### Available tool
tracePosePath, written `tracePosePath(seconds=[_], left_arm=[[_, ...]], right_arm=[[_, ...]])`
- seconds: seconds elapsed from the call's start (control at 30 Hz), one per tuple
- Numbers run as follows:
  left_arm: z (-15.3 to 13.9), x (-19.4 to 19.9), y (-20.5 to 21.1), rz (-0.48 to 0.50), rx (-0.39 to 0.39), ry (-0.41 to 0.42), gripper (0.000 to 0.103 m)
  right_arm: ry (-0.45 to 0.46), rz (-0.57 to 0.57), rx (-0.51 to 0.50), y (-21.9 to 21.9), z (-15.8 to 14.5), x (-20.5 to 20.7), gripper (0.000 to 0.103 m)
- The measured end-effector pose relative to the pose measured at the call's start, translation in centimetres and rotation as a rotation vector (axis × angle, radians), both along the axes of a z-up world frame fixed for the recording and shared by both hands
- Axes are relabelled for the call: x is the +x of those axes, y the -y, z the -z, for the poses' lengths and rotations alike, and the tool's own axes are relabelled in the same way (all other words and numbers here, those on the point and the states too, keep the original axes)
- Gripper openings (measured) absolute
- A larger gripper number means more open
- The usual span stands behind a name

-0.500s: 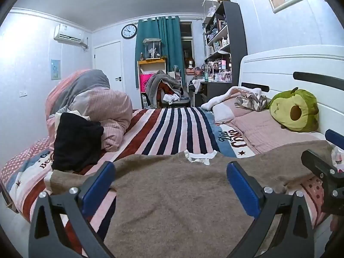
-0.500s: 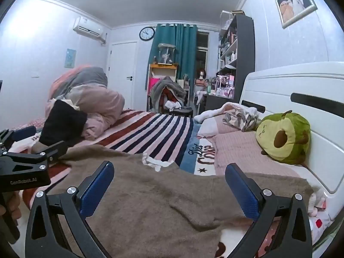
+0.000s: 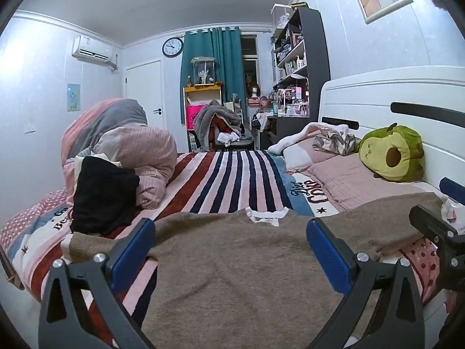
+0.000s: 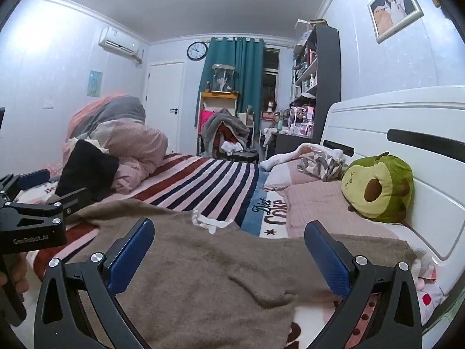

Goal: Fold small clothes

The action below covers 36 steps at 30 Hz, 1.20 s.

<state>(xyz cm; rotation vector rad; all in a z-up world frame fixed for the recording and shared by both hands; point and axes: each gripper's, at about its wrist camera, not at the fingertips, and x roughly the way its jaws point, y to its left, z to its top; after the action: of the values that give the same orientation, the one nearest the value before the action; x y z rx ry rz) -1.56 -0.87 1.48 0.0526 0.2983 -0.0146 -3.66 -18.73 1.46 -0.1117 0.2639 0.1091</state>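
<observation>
Two grippers: both are held low over the near edge of the bed (image 3: 232, 180), tipped slightly down toward the brown sweater (image 3: 238, 267).
Left gripper (image 3: 231, 247): jaws spread wide and released, blue pads above the knit with nothing between them.
Right gripper (image 4: 229, 250): equally wide apart and empty, poised over the sweater's right half.
Sweater position: spread flat across the striped bedspread at the near side of the bed, in front of both grippers.
Sweater direction: white frilled collar (image 3: 266, 216) points away from the cameras toward the far side of the bed; hem is nearest; sleeves stretch out left and right, so its widest span runs side to side.
Left wrist view only: the sweater's left sleeve end beside a black garment (image 3: 104, 195), and the right gripper's black frame at the right edge.
Right wrist view only: the left gripper's body at the left edge with part of a hand (image 4: 14, 270) on its grip, and the right sleeve (image 4: 377, 247) reaching toward the white headboard (image 4: 407, 151).
Bystander: an avocado plush (image 4: 380, 187) sits against the headboard, well apart from the sweater's collar.
</observation>
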Motion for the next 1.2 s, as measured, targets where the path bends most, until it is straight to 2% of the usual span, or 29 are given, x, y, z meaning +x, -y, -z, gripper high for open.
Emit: tracePosePath(seconds=[0.47, 1.2], left_arm=[[0.0, -0.4, 0.1, -0.006, -0.001, -0.014, 0.102], [0.0, -0.9, -1.1, -0.004, 0.001, 0.015, 0.102]], right_arm=[[-0.006, -0.004, 0.009, -0.1, 0.0, 0.6, 0.102], [0.019, -0.021, 0.033, -0.1, -0.1, 0.3, 0.102]])
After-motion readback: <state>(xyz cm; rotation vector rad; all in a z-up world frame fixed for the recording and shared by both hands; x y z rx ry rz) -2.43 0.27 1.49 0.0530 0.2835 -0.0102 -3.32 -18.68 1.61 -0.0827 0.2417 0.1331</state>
